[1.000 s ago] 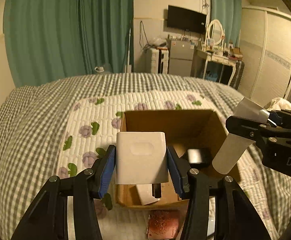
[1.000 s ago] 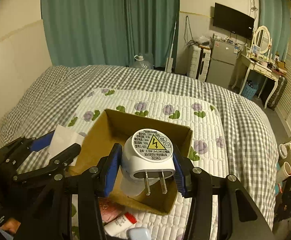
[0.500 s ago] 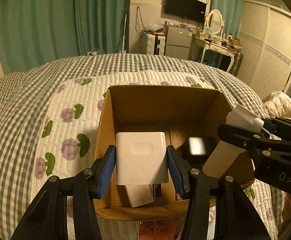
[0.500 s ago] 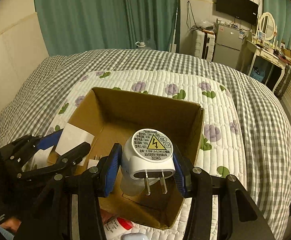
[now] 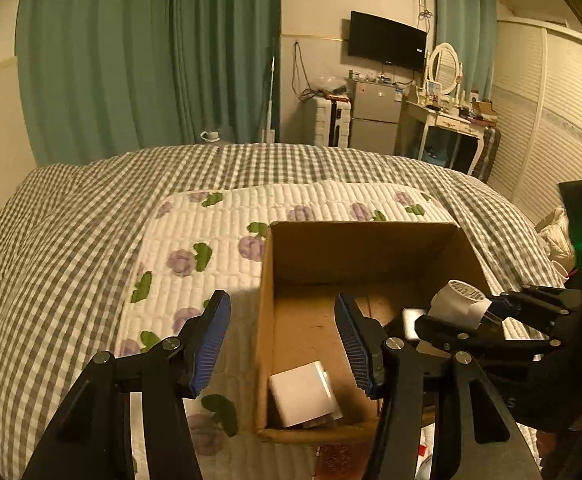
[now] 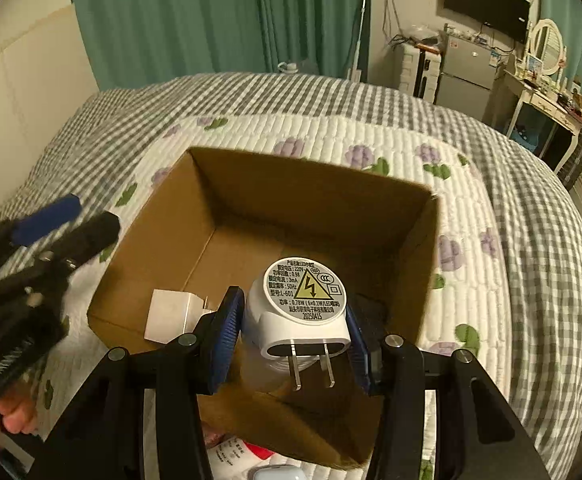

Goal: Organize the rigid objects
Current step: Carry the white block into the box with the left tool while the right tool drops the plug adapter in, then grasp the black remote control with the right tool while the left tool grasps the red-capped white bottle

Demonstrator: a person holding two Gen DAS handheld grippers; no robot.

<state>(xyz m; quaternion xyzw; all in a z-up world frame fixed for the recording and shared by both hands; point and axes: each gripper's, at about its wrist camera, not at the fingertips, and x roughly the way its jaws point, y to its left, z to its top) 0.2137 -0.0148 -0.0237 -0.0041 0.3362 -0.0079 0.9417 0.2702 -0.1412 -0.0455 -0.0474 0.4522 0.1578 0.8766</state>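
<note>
Cardboard box (image 5: 365, 236) holds the dropped white charger (image 5: 303, 394), lower centre; left gripper (image 5: 283, 344) has just been opening and is empty, while the right gripper (image 6: 295, 338) clamps the night-light plug (image 6: 301, 312) for placing next.

- My left claw (image 6: 47, 232) smears into blur at the right-wrist view's left edge.
- Items below the cardboard box (image 6: 315, 200) are cut off, unidentifiable.

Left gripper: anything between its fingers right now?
Nothing held: in the left wrist view the left gripper stands open, its jaws straddling the near left wall of the cardboard box. The white charger lies below, inside the box.
</note>
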